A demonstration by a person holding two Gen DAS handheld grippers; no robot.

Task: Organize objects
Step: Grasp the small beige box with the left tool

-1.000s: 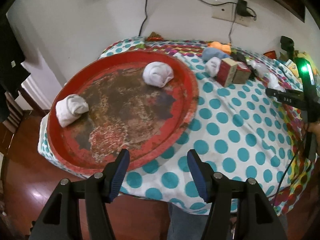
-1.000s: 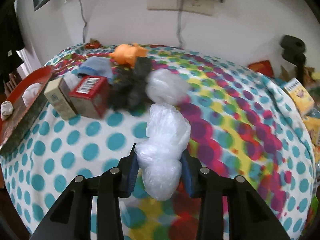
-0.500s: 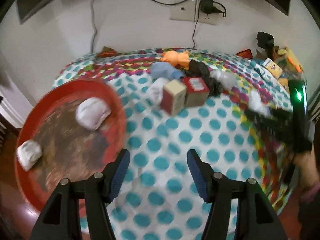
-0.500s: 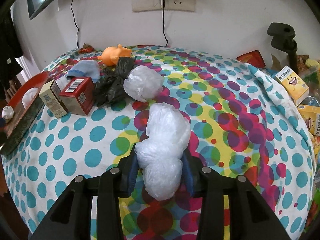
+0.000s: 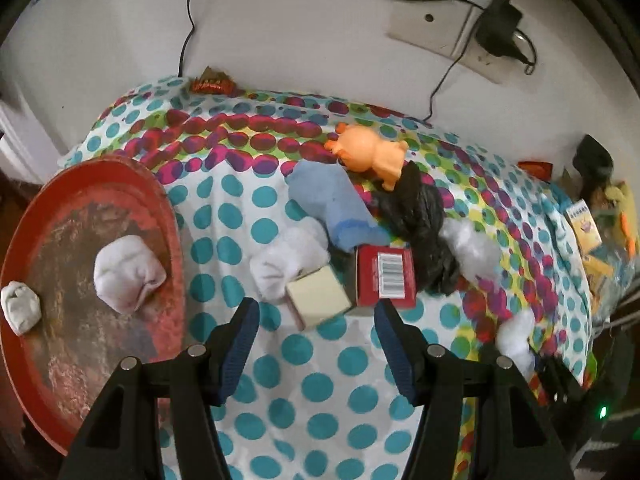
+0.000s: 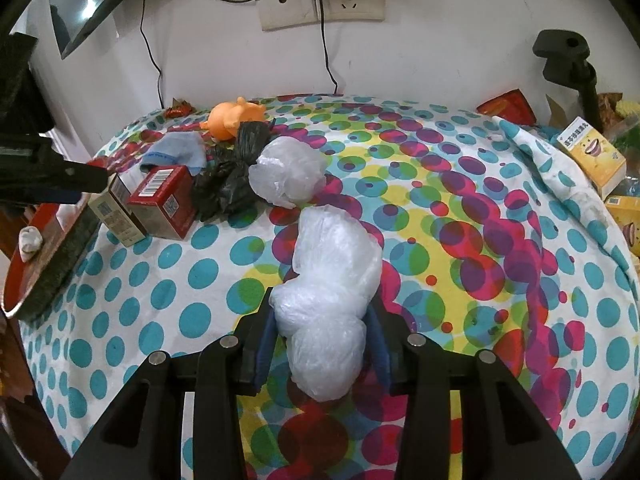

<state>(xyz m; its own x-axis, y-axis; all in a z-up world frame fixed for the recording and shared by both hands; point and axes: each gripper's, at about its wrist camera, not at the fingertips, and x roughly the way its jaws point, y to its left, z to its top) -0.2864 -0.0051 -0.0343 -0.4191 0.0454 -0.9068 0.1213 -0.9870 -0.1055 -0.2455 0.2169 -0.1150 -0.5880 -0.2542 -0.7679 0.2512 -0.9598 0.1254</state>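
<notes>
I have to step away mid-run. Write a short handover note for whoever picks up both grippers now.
Left gripper: open, empty, above the cream cardboard box and red barcode box.
Right gripper: jaws have just been opening; the crumpled clear plastic bag is between them, pads apparently still touching it.
Done: two rolled white socks lie on the round red tray.
Left on the dotted cloth: third white sock, blue sock, black plastic bag, second clear bag, orange toy pig.

place: home | cues: polka-dot tablecloth; wall socket; rolled socks
</notes>
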